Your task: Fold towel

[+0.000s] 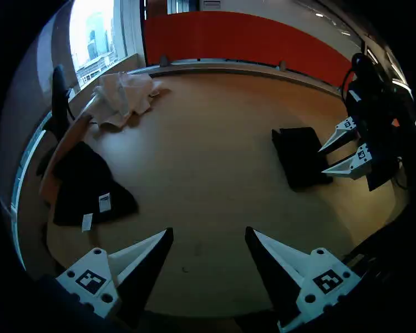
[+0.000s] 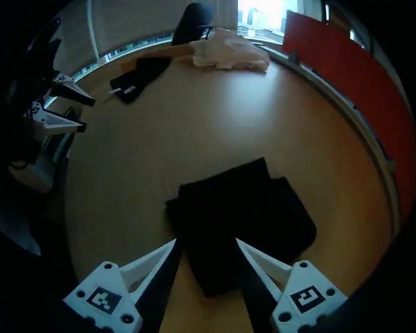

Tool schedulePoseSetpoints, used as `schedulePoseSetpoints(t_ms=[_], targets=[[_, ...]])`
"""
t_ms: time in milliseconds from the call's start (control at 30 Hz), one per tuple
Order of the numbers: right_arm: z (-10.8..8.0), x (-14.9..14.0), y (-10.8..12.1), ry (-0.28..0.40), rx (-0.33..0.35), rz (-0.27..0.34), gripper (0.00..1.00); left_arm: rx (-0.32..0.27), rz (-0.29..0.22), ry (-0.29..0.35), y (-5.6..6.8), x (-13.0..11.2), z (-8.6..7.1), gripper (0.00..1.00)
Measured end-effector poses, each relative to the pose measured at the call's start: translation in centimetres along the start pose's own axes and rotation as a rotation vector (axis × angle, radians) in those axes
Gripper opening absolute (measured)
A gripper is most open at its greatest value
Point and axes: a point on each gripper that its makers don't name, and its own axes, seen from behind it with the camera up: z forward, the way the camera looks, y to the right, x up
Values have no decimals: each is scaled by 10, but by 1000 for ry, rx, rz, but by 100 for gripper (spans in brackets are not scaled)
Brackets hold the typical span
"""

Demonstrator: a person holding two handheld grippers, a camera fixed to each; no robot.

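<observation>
Black folded towel (image 2: 247,213) close before spread right tool (image 2: 207,240), right gripper view.

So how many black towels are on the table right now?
2. The folded black towel lies just ahead of the right gripper; the tagged black towel lies at the table edge near the pale cloth pile. Others could hide under it.

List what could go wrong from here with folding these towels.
1. The right tool, open, sits at the near edge of the folded black towel. Its layers look offset, so a nudge or a one-layer pinch might undo the fold.
2. The black cloth with tags lies near the edge of the table; dragging it could tip it off.
3. The cream pile is crumpled; the left tool, open, may lift several layers at once.
</observation>
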Motion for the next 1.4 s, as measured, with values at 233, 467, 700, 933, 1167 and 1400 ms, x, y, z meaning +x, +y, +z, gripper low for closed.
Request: schedulePoseSetpoints(t_ms=[233, 467, 700, 933, 1167, 1400], targets=[[-9, -23, 4, -15, -37, 46, 63, -4, 18, 6, 2, 5, 2, 96], [-13, -41, 7, -32, -60, 73, 63, -10, 28, 9, 5, 7, 3, 96], [-11, -62, 1, -57, -68, 100, 63, -13, 37, 11, 8, 7, 3, 96], [-9, -75, 0, -71, -74, 121, 63, -15, 41, 11, 10, 7, 3, 96], [-7, -80, 0, -73, -79, 147, 47, -16, 45, 11, 11, 8, 3, 96], [-6, -83, 1, -71, -85, 169, 33, -17, 45, 14, 11, 10, 3, 96]])
